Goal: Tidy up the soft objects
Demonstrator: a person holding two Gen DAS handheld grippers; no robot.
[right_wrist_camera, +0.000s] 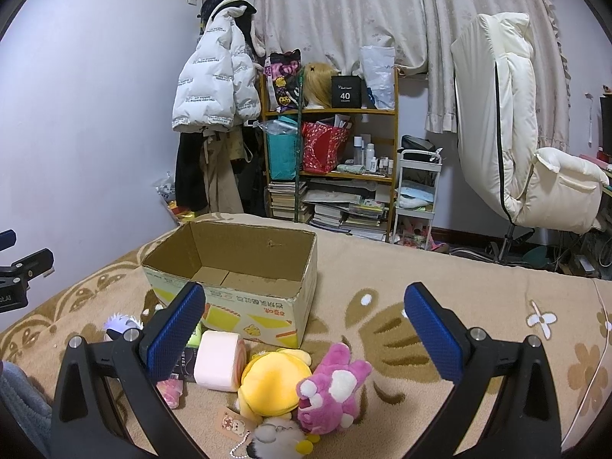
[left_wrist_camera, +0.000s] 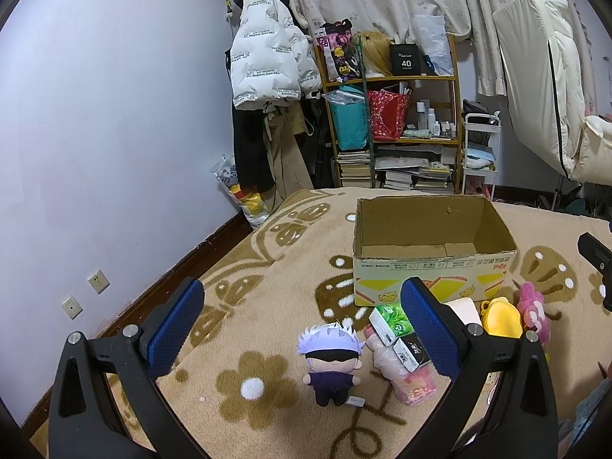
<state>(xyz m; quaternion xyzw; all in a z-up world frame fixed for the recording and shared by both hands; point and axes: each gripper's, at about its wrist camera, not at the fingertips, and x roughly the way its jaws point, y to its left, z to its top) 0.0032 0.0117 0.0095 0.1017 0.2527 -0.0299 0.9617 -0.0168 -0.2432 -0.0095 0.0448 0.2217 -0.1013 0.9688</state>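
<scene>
On the patterned blanket [left_wrist_camera: 267, 267], soft toys lie just before the empty cardboard box [left_wrist_camera: 432, 252]. Left gripper [left_wrist_camera: 302, 325] and right gripper [right_wrist_camera: 306, 332] both gape wide, holding nothing. I'd close on the white-haired doll [left_wrist_camera: 331, 363] at its body, squeezing gently.

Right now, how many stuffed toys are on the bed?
3: white-haired doll left of the packets, yellow plush before the cardboard box, pink bear touching its right. A fuzzy keychain toy may make four.
</scene>
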